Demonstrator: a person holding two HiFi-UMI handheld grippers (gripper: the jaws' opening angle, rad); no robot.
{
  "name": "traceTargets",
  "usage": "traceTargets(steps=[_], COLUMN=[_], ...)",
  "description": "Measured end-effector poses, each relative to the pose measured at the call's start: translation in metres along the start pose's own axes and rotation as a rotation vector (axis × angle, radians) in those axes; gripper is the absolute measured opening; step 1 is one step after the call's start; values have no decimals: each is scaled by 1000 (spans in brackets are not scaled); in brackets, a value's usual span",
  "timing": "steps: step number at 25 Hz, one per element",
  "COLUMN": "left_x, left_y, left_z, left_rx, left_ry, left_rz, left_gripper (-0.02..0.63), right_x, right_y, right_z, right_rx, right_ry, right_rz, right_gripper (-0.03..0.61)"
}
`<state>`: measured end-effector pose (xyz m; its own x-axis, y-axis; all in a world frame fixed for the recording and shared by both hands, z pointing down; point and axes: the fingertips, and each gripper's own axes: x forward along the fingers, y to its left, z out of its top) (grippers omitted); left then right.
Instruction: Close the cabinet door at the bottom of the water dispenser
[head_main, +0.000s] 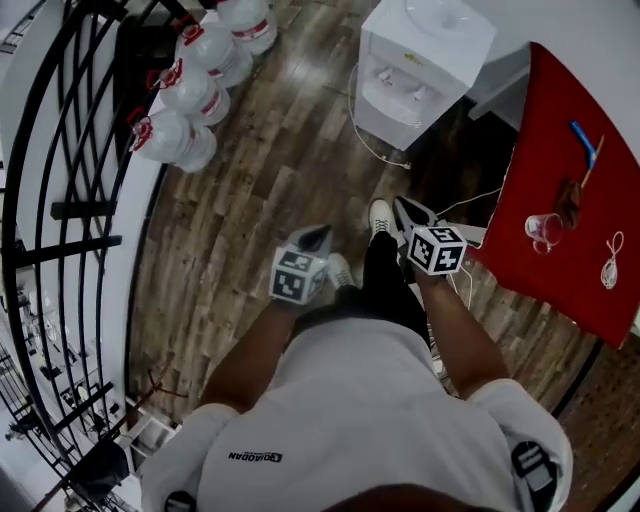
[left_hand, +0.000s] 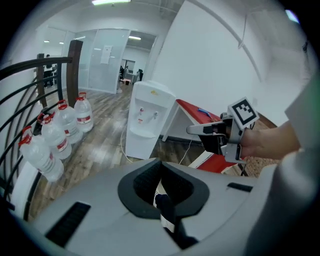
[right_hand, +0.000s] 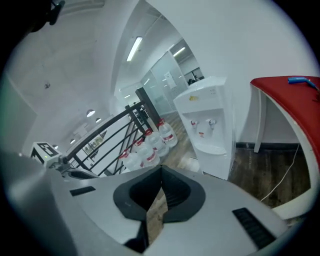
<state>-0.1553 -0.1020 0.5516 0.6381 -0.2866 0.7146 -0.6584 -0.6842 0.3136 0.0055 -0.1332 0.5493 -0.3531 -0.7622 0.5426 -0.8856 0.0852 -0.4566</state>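
Note:
The white water dispenser (head_main: 420, 62) stands against the wall a few steps ahead of the person, also seen in the left gripper view (left_hand: 145, 120) and in the right gripper view (right_hand: 207, 120). Its lower front is too small and too angled to show how the cabinet door stands. Both grippers are held close to the person's body, far from the dispenser. My left gripper (head_main: 316, 238) (left_hand: 161, 167) has its jaws together with nothing held. My right gripper (head_main: 408, 212) (right_hand: 161, 174) is shut and empty too, and it shows from the side in the left gripper view (left_hand: 197, 130).
Several large water bottles (head_main: 190, 90) stand by a black curved railing (head_main: 60, 200) at the left. A red table (head_main: 565, 170) with a cup (head_main: 543, 229), a blue tool and a cable is at the right. A white cord (head_main: 375, 148) lies by the dispenser's base.

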Motion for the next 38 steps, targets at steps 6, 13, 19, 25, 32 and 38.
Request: traceTargets(steps=[6, 13, 19, 25, 32, 38], left_x=[-49, -81, -103, -100, -113, -118], left_y=[-35, -80, -140, -216, -285, -315], left_z=[33, 93, 115, 90, 69, 57], left_rx=[52, 110, 137, 140, 151, 140], left_ry=[-89, -202, -287, -286, -341, -367], left_rz=[-62, -112, -142, -154, -149, -129], left_gripper=[-3, -3, -3, -3, -3, -3], right_x=[-93, -144, -198, -267, -336, -366], right_y=[54, 79, 100, 106, 83, 73], right_z=[29, 61, 76, 51, 26, 7], right_rx=[0, -54, -140, -235, -248, -260], right_ry=[-92, -183, -235, -243, -269, -286], right_rz=[45, 102, 164, 202, 189, 185], right_gripper=[23, 21, 21, 21, 21, 21])
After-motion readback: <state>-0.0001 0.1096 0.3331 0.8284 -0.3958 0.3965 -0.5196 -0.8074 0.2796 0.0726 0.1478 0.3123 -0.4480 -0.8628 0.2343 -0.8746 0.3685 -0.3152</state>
